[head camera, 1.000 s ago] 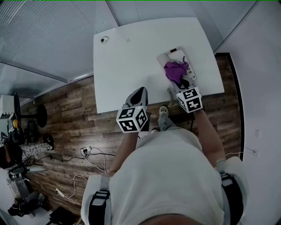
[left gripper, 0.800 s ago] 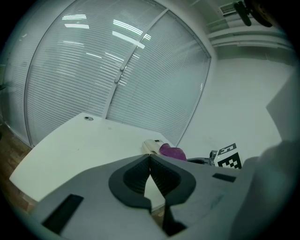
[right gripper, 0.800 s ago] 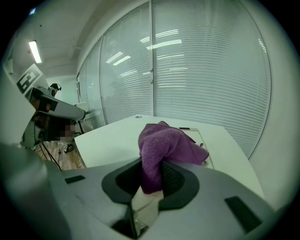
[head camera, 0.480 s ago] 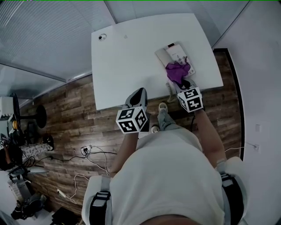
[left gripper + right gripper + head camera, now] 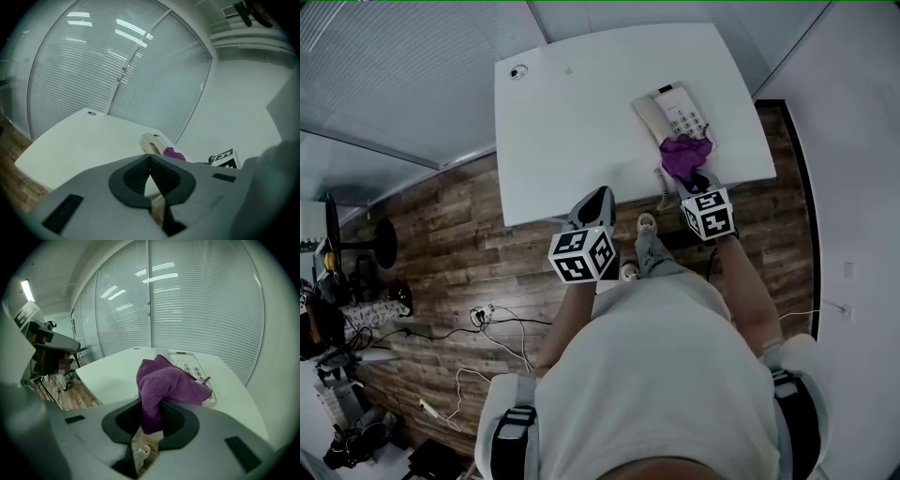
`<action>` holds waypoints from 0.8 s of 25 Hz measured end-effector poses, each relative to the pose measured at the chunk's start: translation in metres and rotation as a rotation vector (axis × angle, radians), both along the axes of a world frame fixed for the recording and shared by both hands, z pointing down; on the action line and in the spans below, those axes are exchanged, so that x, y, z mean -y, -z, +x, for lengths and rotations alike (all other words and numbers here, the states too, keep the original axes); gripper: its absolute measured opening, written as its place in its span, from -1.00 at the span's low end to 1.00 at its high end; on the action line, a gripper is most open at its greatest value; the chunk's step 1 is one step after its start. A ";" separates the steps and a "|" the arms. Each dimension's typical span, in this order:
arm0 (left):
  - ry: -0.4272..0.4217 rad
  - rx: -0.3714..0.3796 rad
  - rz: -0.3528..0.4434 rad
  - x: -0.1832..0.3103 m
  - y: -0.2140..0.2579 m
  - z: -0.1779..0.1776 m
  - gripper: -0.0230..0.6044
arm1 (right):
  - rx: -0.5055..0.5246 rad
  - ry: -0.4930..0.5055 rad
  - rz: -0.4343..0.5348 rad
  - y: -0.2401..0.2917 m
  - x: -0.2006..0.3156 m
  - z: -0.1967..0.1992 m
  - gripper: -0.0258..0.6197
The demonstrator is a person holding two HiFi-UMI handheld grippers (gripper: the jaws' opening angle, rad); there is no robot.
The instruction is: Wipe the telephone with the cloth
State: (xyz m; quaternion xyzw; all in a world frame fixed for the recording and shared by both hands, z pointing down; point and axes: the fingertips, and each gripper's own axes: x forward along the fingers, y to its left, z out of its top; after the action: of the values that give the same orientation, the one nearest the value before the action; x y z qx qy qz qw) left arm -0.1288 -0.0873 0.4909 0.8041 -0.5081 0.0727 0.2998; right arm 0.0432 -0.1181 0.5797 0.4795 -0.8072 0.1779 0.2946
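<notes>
Head view: the white telephone (image 5: 673, 111) lies by the desk's (image 5: 572, 131) right edge, near its front corner. The right gripper (image 5: 151, 420) is clamped on the purple cloth (image 5: 168, 380), which drapes over the telephone's near end. The left gripper (image 5: 149, 173), jaws together and empty, hovers at the front edge.

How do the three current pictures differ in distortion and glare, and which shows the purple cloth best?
Head view: mild wide-angle bending, the white rectangular table looks bowed; no glare. Left gripper view: strong fisheye with dark corners; ceiling lamps reflect as bright streaks on the glass wall with blinds. Right gripper view: same fisheye and streaks; the purple terry cloth is large and sharp.
</notes>
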 end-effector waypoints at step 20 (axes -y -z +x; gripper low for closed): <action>0.006 -0.001 0.010 -0.022 0.003 -0.019 -0.86 | -0.015 -0.038 -0.005 -0.002 -0.022 -0.008 -0.64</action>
State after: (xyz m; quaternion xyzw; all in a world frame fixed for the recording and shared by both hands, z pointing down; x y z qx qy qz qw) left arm -0.1477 -0.0649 0.4879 0.8040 -0.5107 0.0689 0.2965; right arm 0.0355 -0.0964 0.5813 0.4953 -0.7952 0.1820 0.2987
